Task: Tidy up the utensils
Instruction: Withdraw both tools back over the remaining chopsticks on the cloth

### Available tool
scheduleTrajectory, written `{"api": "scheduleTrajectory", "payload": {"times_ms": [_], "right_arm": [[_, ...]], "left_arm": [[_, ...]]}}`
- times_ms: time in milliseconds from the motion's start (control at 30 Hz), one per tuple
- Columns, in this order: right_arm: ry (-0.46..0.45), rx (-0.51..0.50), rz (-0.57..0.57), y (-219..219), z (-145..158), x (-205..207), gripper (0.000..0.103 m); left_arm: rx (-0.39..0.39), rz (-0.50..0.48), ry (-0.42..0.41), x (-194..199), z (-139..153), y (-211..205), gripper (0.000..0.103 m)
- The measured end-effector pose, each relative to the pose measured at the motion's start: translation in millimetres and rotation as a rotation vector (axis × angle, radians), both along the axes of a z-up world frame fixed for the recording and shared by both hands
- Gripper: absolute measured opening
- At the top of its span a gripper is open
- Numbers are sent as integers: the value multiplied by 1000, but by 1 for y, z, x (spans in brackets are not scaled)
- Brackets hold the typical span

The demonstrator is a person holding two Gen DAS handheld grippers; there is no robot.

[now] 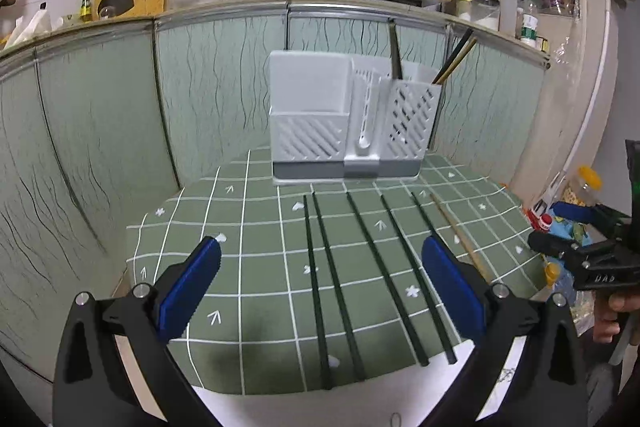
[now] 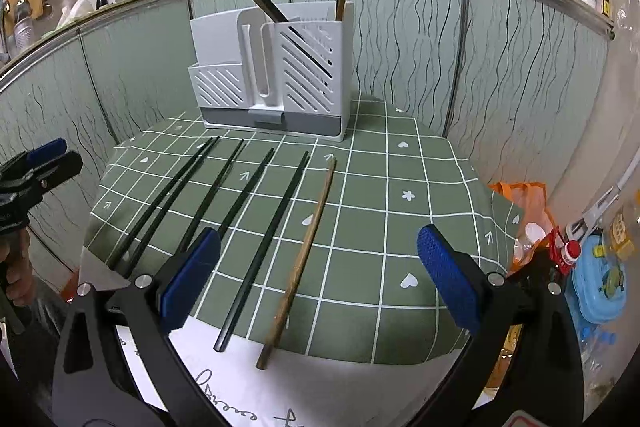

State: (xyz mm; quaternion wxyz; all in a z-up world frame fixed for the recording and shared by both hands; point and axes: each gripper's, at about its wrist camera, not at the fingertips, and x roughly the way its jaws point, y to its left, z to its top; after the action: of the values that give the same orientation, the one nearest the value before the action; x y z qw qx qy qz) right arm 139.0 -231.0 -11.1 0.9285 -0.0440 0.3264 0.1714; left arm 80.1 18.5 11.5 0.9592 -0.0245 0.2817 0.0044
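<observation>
Chopsticks are what I'm sorting here: five black chopsticks plus one wooden chopstick lie flat on the green grid tablecloth, side by side, well apart from each other except the two on the far left, which sit nearly touching. Long axes all run from my edge of the table toward the white utensil holder at the back, fanning out a little. In the right wrist view my own tool's left finger covers the near ends of a couple of the black ones, so I can't tell where those stop. The near tips of the others hang over a white sheet of paper with handwriting I can't read.

The holder has a few compartments. The tall slotted one on its right has some dark chopsticks leaning left and a black and a wooden one standing near upright; an exact count is hard. The low left compartment's contents aren't visible.

My left tool hangs over the black sticks, spread wide, nothing in it. My right tool is also spread, gripping nothing, straddling the wooden stick and one black one.
</observation>
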Motion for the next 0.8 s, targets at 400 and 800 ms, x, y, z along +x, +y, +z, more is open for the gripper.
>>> {"api": "scheduleTrajectory", "payload": {"times_ms": [400,800], "right_arm": [[-2,-22,-1,4,7,7,95],[-35,-46,-26,-11,0,-15,95]], "left_arm": [[2,35,-6,6,5,16,98],[6,61,18,-10,-12,35,98]]}}
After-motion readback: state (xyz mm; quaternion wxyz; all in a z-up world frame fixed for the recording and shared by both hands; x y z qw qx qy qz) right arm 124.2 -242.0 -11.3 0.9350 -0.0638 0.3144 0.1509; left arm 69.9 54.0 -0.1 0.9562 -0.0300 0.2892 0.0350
